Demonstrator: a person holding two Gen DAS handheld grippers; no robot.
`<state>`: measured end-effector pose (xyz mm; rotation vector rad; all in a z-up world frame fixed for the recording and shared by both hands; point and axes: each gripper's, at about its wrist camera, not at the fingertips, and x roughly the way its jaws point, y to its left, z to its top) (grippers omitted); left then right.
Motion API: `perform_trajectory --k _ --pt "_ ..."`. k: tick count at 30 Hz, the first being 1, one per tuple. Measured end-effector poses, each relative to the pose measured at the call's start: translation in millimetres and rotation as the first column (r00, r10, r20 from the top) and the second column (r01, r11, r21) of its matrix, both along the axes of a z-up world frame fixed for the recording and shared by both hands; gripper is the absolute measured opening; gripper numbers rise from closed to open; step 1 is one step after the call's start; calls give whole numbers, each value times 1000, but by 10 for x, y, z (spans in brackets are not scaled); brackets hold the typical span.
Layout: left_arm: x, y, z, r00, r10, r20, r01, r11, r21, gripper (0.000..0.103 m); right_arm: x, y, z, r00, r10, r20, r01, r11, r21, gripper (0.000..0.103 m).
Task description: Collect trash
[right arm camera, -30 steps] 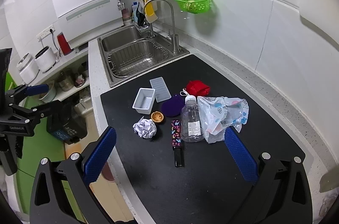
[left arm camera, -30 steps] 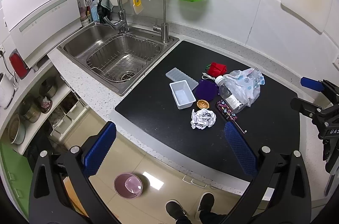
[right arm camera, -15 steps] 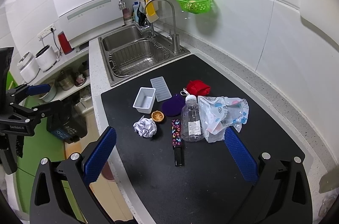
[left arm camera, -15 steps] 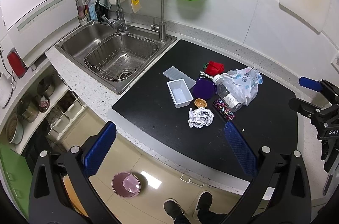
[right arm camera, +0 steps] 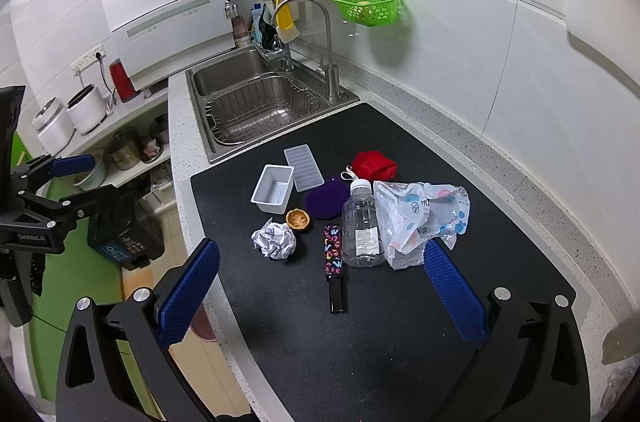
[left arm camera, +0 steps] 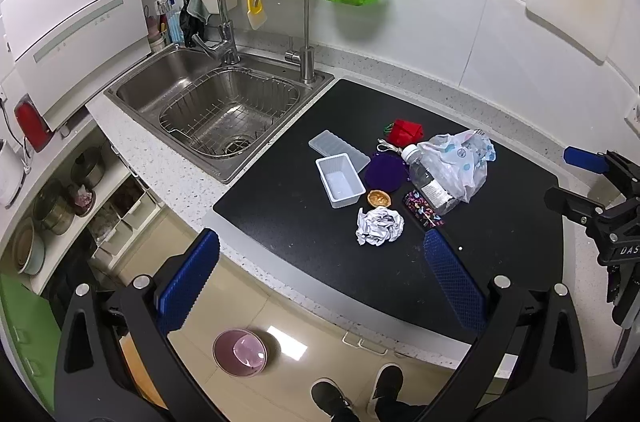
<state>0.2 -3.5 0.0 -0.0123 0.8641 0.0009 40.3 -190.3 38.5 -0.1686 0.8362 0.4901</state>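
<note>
The left gripper point(left arm camera: 320, 262) hangs past the counter edge with its blue fingers spread wide and nothing in them. On the black mat point(right arm camera: 400, 302) lie, from left to right, a crumpled paper ball point(right arm camera: 275, 241), a small white tub point(right arm camera: 273, 189), a brown nutshell point(right arm camera: 298, 219), a patterned stick point(right arm camera: 333, 256), a clear plastic bottle point(right arm camera: 362, 222) and a crinkly plastic bag point(right arm camera: 420, 218) touching the bottle. The right gripper point(right arm camera: 320, 290) floats above the mat, spread wide and empty too.
</note>
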Motion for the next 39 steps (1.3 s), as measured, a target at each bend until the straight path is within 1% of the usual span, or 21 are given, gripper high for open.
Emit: perform_trajectory --k 8,11,18,24,31,34,39 --pt "31 0 31 1000 -7 8 7 1000 -3 100 -3 6 1 1000 0 0 0 1000 -1 98" --pt "56 20 17 1000 -4 -2 4 1000 -13 100 2 6 -2 1000 0 0 0 1000 0 98" --pt "74 27 -16 1000 4 -9 -4 1000 11 100 4 5 -6 1000 -1 0 1 1000 -1 98" --pt "79 22 -30 1000 5 -7 -4 1000 16 100 10 18 -22 1000 -2 -3 2 1000 -8 98" --pt "101 12 -36 1000 -14 9 14 1000 26 100 88 28 -80 1000 1 -14 -1 1000 -8 98" --pt "125 24 -40 1000 -26 9 26 1000 11 100 101 38 -95 1000 0 -14 0 1000 -13 98" --pt "180 61 -79 1000 -15 -2 15 1000 -13 100 156 61 -162 1000 -6 -27 6 1000 -29 98"
